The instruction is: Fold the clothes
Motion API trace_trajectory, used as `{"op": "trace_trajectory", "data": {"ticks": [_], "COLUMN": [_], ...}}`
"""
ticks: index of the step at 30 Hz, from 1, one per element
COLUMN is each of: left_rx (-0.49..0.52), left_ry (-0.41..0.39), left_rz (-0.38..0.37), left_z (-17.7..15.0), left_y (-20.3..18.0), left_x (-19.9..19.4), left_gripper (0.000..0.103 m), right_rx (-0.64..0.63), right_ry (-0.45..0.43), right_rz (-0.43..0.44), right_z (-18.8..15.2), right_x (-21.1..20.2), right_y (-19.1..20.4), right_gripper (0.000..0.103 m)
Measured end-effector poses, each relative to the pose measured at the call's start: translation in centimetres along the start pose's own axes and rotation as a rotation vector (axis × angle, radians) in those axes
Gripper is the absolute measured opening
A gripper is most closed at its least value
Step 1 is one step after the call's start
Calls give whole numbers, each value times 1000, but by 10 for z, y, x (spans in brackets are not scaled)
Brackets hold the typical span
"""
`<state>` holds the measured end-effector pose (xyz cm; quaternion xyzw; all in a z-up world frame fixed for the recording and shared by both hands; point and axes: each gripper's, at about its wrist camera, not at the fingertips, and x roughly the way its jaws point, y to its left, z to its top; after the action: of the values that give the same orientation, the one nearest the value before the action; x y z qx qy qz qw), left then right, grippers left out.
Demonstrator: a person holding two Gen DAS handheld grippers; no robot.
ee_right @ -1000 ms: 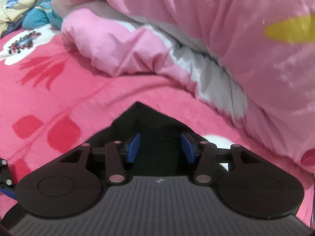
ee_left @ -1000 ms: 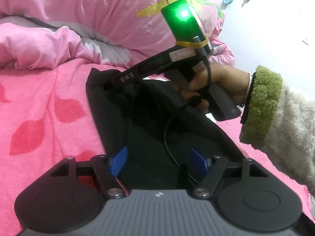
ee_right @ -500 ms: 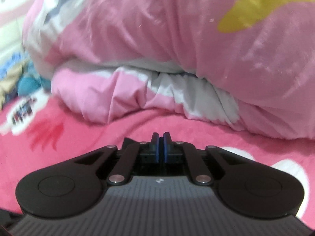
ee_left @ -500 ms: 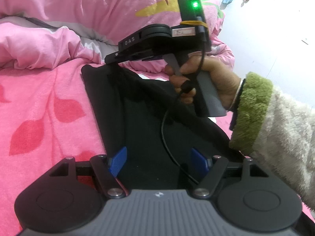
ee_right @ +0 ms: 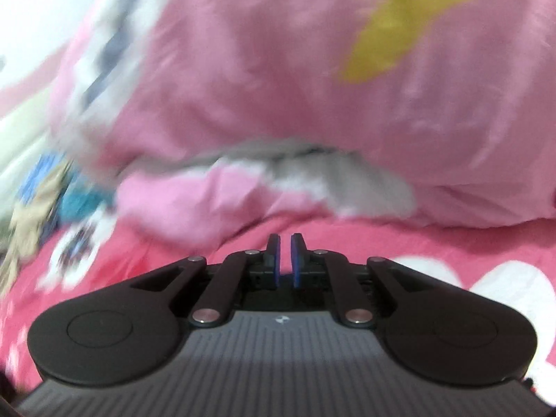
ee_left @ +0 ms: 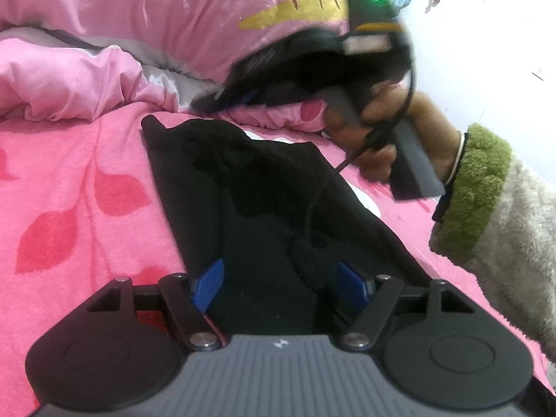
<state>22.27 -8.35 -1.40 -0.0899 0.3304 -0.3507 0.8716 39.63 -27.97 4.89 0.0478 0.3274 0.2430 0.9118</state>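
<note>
Since half a second ago the right gripper (ee_left: 222,95) has lifted off the black garment (ee_left: 264,201), which lies long and flat on the pink blanket (ee_left: 80,187) between the left gripper's (ee_left: 278,286) wide-open fingers, soft and light, best pinched at its far corner, while the right wrist view shows that gripper (ee_right: 285,260) nearly closed, holding nothing.

Black garment (ee_left: 264,187) flat on pink blanket (ee_left: 76,187), between left gripper's (ee_left: 278,285) wide-apart jaws.

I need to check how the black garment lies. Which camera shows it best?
The left wrist view: the black garment lies flat along the pink bedspread. The right wrist view shows none of it.
</note>
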Motion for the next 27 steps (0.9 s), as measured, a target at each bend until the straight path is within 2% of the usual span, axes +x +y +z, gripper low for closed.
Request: {"op": "trace_trajectory", "data": {"ticks": [2, 5, 8, 9, 10, 11, 14, 17, 20, 21, 23, 27], "left_rx": [-10, -25, -39, -44, -49, -54, -80, -70, -127, -137, -109, -70], "left_ry": [-3, -6, -10, -11, -13, -14, -32, -106, -108, -82, -48, 21], "left_rz": [-7, -17, -28, -31, -35, -38, -33, 59, 75, 54, 62, 222], "left_z": [0, 0, 0, 0, 1, 1, 4, 20, 49, 59, 76, 87], "left_y": [2, 4, 7, 7, 8, 9, 11, 9, 13, 15, 16, 36], "left_x": [-1, -2, -4, -4, -5, -5, -13, -30, -26, -17, 12, 68], "left_gripper": [73, 73, 73, 73, 73, 73, 73, 75, 78, 78, 78, 76], "right_rx": [-72, -64, 59, 67, 68, 70, 81, 92, 70, 57, 45, 44], "right_ry": [99, 183, 99, 62, 33, 11, -27, -59, -85, -83, -71, 3], "right_rz": [22, -59, -119, -179, -220, -235, -243, -238, -236, -226, -208, -164], "right_z": [-6, -14, 0, 8, 14, 18, 19, 1, -20, -24, -32, -47], "right_x": [9, 50, 62, 55, 42, 26, -42, -110, -155, -159, -149, -91], "right_y": [13, 10, -11, -16, -21, -26, -37, -38, -37, -38, -41, -54], "right_gripper": [7, 7, 9, 11, 18, 22, 25, 25, 25, 25, 24, 20]}}
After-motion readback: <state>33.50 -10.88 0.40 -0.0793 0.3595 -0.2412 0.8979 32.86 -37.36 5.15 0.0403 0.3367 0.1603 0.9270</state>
